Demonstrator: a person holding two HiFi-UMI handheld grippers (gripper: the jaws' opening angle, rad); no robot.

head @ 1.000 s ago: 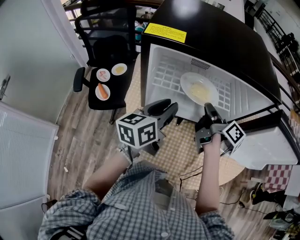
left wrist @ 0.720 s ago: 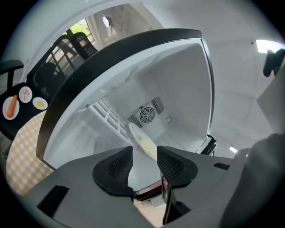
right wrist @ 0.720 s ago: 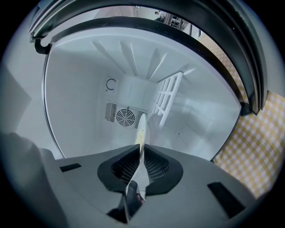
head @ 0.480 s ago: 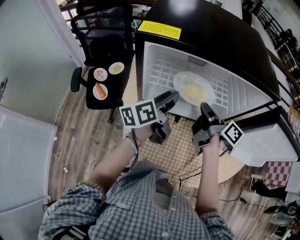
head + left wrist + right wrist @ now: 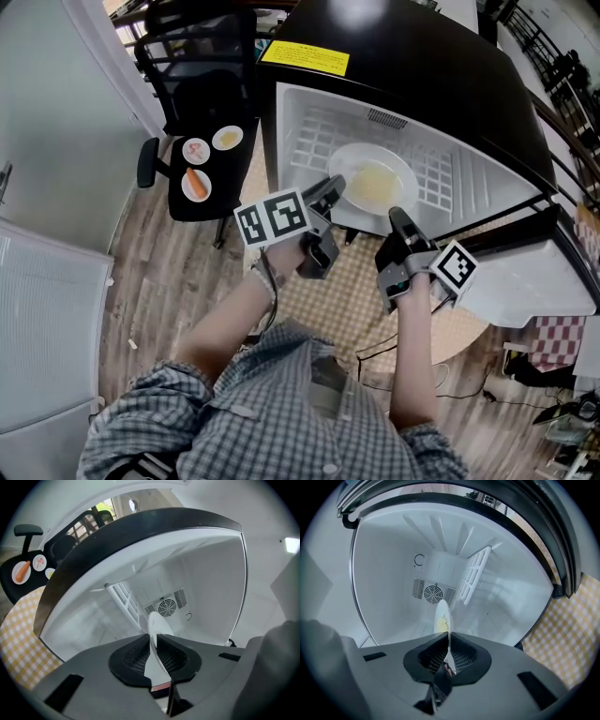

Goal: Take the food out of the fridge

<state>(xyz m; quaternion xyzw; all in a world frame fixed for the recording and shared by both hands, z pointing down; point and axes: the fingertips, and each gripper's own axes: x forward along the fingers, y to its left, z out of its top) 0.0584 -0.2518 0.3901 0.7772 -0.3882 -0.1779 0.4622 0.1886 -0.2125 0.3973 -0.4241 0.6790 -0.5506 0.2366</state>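
Since a second ago the left gripper has swung in from in front of the fridge to the left rim of the plate, and its marker cube has rolled so that a different face shows in the head view. Its jaws have just been closing, and the left gripper view shows the plate's thin white edge standing between the 2 ribbed pads, which now pinch it. The right gripper has barely shifted; its jaws are pressed onto the near rim of the same plate, the edge running straight up between the pads in the right gripper view.

The plate sits inside the open fridge, against the white interior, with a patch of pale yellow food in its middle. Behind it, on the back wall, is a round fan grille.

To the left of the fridge stands a black chair. On its seat lie 3 small plates, and the nearest of them holds a carrot. A yellow checked mat lies on the wooden floor below the grippers.
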